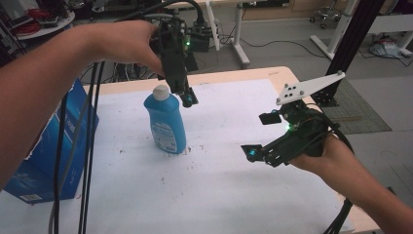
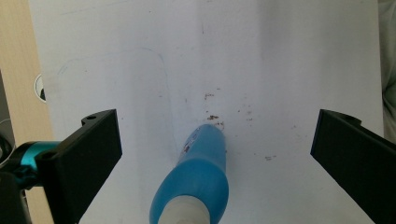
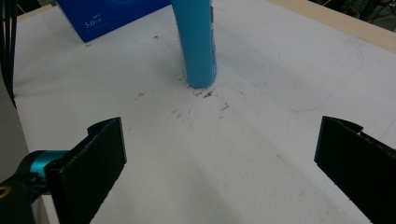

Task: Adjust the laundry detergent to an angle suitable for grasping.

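I have the left gripper (image 1: pixel 185 95) hanging above the blue bottle (image 1: pixel 166 124), pointing down at its white cap (image 1: pixel 160 91). In the left gripper view its jaws stand wide apart, with the bottle's cap and shoulder (image 2: pixel 196 186) rising between them from below, and neither jaw touches it. The bottle stands upright on the white surface (image 1: pixel 234 195), a little left of the middle, with a scatter of brown crumbs (image 3: pixel 205 95) around its foot. A blue box (image 1: pixel 53 161) sits near it at the left edge.

My right gripper (image 1: pixel 260 136) hovers over the right side of the surface, well apart from the bottle, jaws also spread wide and holding nothing. In the right gripper view I see the bottle's lower body (image 3: pixel 198 42) farther off, straight ahead.

By my reading, the work is at the approach stage: the left gripper is lined up over the top of the bottle but has not closed on it. What is left is to come down, close on the neck or body, and then do whatever follows with the bottle. Nothing has been grasped yet.
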`<state>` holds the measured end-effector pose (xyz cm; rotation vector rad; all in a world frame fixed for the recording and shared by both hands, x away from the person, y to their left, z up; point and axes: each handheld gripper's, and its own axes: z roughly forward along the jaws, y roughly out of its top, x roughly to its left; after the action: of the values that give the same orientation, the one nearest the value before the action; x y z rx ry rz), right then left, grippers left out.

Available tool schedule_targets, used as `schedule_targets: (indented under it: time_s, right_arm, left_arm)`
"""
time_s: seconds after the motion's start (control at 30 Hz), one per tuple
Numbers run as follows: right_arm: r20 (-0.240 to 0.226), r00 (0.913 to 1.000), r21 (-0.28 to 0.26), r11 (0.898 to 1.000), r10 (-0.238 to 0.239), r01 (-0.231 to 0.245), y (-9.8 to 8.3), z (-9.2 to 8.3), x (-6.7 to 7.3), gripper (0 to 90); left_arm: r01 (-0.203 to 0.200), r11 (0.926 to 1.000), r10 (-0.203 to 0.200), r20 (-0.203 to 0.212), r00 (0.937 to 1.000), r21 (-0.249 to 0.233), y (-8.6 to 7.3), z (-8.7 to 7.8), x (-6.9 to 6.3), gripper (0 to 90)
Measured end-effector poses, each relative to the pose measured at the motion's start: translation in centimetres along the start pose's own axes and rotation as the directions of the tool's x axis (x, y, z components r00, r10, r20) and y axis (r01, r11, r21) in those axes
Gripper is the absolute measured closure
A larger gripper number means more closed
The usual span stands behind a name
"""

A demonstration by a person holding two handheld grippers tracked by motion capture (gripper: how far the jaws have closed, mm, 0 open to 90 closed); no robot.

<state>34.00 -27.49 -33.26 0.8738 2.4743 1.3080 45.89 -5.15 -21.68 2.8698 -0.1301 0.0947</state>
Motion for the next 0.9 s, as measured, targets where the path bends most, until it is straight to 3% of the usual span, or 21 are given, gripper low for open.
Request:
schedule_targets:
  time_s: [0.27,0.47,0.9]
  right_arm:
    - [-0.018,0.9989,-0.063,0.997,0.043,-0.044,-0.1,1.7,0.1,1.2]
    - [-0.025,0.9985,-0.096,0.994,0.048,-0.050,0.3,3.3,-0.1,1.2]
    - [-0.049,0.9978,-0.105,0.993,0.045,-0.050,1.1,6.3,-0.7,1.2]
  left_arm:
    - [0.010,0.9999,-0.010,0.002,1.0000,0.009,-0.2,-0.1,-0.2,1.8]
    - [0.010,0.9999,-0.010,0.000,1.0000,0.011,-0.3,-0.4,-0.3,1.8]
    - [0.023,0.9994,-0.023,-0.010,0.9997,0.026,-1.6,-1.5,-0.9,1.8]
